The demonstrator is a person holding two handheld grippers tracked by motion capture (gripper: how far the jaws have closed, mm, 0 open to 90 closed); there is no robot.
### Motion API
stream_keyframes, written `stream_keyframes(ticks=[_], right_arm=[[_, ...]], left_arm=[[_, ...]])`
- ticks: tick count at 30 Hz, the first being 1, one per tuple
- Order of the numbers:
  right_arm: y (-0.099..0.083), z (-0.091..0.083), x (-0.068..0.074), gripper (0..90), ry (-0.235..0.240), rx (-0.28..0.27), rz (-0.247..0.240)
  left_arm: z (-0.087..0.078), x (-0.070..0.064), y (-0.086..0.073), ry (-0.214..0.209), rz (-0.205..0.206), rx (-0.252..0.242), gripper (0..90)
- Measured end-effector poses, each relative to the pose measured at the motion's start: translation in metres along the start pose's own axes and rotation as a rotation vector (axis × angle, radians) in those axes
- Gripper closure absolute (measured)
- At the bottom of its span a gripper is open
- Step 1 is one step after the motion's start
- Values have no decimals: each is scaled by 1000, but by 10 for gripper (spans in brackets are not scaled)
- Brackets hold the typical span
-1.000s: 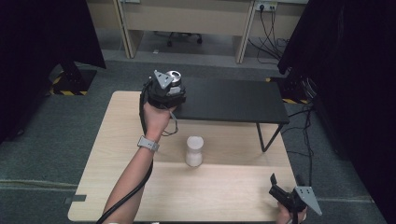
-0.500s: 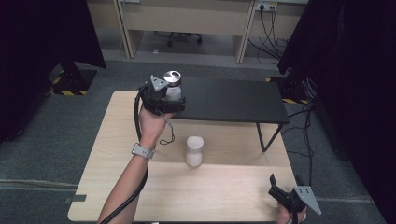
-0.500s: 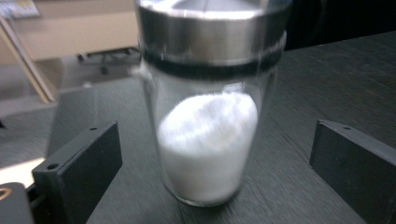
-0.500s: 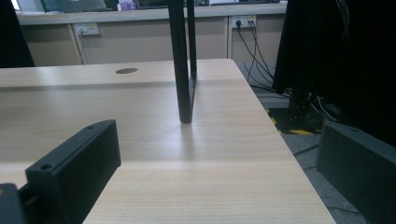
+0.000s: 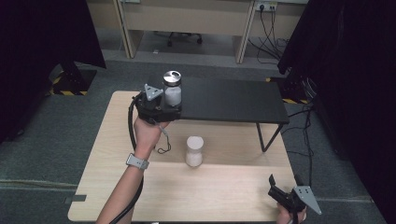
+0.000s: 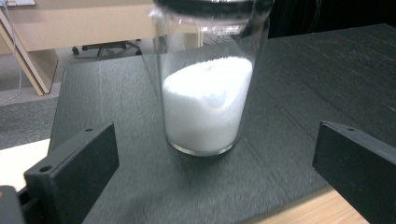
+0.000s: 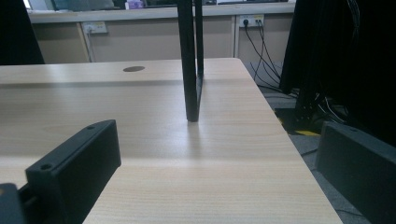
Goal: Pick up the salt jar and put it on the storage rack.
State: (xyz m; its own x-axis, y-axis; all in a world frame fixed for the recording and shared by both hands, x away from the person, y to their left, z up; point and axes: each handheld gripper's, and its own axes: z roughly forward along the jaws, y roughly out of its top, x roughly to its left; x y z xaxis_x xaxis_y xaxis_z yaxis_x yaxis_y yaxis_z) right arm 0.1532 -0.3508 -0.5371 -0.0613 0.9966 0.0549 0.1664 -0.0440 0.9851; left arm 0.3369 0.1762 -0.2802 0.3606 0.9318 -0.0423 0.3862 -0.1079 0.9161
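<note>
Jar [image 6: 205, 88]: clear glass, dark lid, roughly half filled with white powder; stood upright on the black shelf [image 6: 303, 93], centre of the left gripper view, between the released jaws and touched by neither. In the high view the same jar [image 5: 173, 89] is seen at upper centre-left, near the left end of the shelf [image 5: 229, 100], with the left gripper [image 5: 161, 103] just below it.

Step judged in hand: release after placing, or approach for a grasp; which of the two cannot be told. Either way the jaws are to be kept spread and level, moved straight along their own line, so that the glass is not clipped or tipped; the base is to be kept well in from the shelf's near edge.

Second jar [image 5: 194, 150]: white-filled, upright on the desk [image 5: 116, 186], frame centre, below the shelf edge.

Right gripper [image 5: 286, 190]: lower right, jaws released, nothing held, over bare desk [image 7: 187, 154] beside the shelf leg [image 7: 189, 60].
</note>
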Motion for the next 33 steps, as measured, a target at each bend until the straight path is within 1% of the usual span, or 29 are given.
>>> stream_keyframes(ticks=[3,5,6,7,8,9,10,11,12,13,14,16,17,18,20,23,24,26,27,28,30,32,33], right_arm=[[1,0,0,3,3,6,-3],[2,1,0,3,6,13,-8],[2,1,0,3,6,16,-12],[3,1,0,4,8,19,-16],[3,1,0,4,8,19,-16],[4,2,0,3,11,24,-20],[4,2,0,3,11,24,-20],[4,2,0,3,13,26,-23],[4,2,0,3,13,26,-23],[4,2,0,3,13,28,-24],[4,2,0,3,13,27,-25],[3,2,1,3,12,24,-28],[3,2,1,3,12,24,-28],[3,1,1,3,10,20,-32],[2,1,1,3,9,17,-30],[1,0,1,3,10,10,-30],[1,0,1,3,10,10,-30],[1,0,1,3,15,8,-33],[1,0,0,3,18,11,-30],[1,0,0,3,18,11,-30],[2,0,-1,3,25,15,-33],[2,1,-1,4,29,16,-45],[2,1,-1,3,29,19,-46]], left_arm=[[-4,1,-5,5,-7,-4,0],[-10,4,-12,7,-20,-12,0],[-10,4,-12,7,-20,-12,0],[-13,6,-17,9,-27,-12,0],[-13,6,-17,9,-27,-12,0],[-18,6,-22,19,-32,-12,0],[-18,6,-22,19,-32,-12,0],[-22,6,-26,26,-38,-12,0],[-22,6,-26,26,-38,-12,0],[-26,6,-31,33,-43,-19,0],[-26,6,-31,33,-43,-19,0],[-32,8,-39,34,-45,-21,0],[-32,8,-39,34,-45,-21,0],[-36,8,-44,39,-47,-19,0],[-37,9,-46,41,-49,-18,0],[-44,11,-58,53,-56,-11,0],[-44,11,-58,53,-56,-11,0],[-49,13,-66,46,-55,-20,0],[-55,15,-76,43,-44,-40,0],[-55,15,-76,43,-44,-40,0],[-61,17,-84,42,-43,-51,0],[-65,20,-89,43,-44,-47,0],[-69,22,-96,49,-40,-42,0]])
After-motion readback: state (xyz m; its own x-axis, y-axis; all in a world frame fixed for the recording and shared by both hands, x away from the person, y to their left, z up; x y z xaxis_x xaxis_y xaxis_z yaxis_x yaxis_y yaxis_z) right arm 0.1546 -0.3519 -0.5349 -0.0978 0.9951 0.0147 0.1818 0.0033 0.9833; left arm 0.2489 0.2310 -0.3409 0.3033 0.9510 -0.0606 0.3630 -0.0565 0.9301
